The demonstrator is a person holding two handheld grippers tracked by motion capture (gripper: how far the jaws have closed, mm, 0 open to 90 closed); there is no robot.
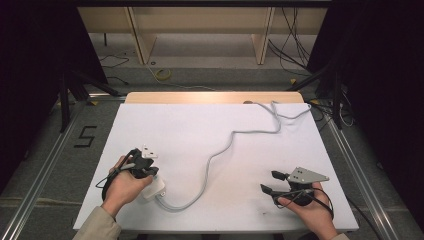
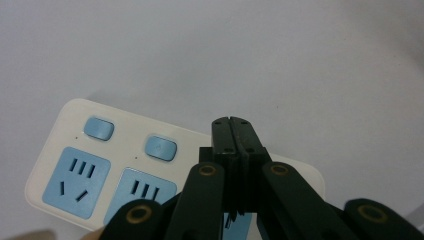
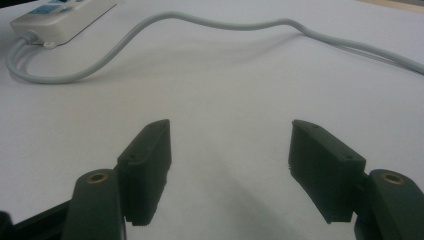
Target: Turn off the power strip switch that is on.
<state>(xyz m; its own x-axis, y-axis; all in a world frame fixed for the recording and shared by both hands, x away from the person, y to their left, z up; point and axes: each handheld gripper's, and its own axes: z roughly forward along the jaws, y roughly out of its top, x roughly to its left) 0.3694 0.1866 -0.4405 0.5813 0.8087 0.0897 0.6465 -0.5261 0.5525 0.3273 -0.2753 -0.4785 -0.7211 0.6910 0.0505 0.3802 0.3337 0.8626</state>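
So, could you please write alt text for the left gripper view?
The left gripper, jaws shut together with nothing between them, hovers above a white power strip with blue sockets and blue switches, lying on a white table.

A single black numeral "5" (image 1: 86,136) is marked on the grey floor (image 1: 45,160), just left of the white table (image 1: 210,135). No other writing can be read.

The power strip (image 2: 55,150) looks smooth cream plastic with blue sockets, its cable (image 3: 210,22) grey rubbery, the table (image 1: 200,130) matt white.
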